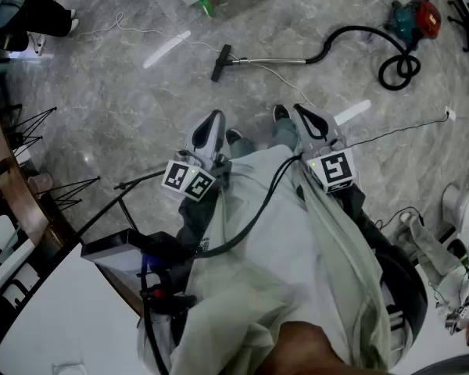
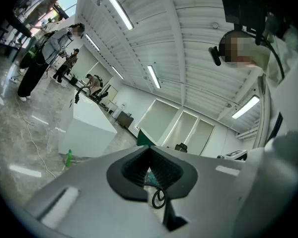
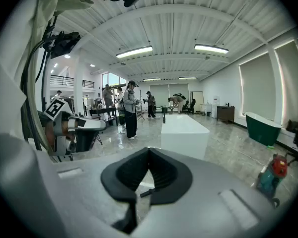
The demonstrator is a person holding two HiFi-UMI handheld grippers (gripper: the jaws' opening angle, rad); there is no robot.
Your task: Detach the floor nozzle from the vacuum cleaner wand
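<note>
The vacuum cleaner (image 1: pixel 413 18) lies on the marble floor at the far right, red and teal, and it also shows in the right gripper view (image 3: pixel 270 177). Its black hose (image 1: pixel 399 69) loops and curves left into the metal wand (image 1: pixel 273 60). The black floor nozzle (image 1: pixel 220 62) sits on the wand's left end, far ahead of both grippers. My left gripper (image 1: pixel 213 122) and right gripper (image 1: pixel 303 116) are held side by side above the person's shoes. Both are shut with nothing between the jaws. Through the right jaws' gap the nozzle (image 3: pixel 148 192) shows small.
A white cable (image 1: pixel 172 37) runs across the floor past a green bottle (image 1: pixel 205 6). A white block (image 3: pixel 184 133) stands mid-room, with several people (image 3: pixel 130 108) behind it. Wooden furniture and wire legs (image 1: pixel 19 186) line the left edge. A thin black cable (image 1: pixel 391 131) crosses the floor on the right.
</note>
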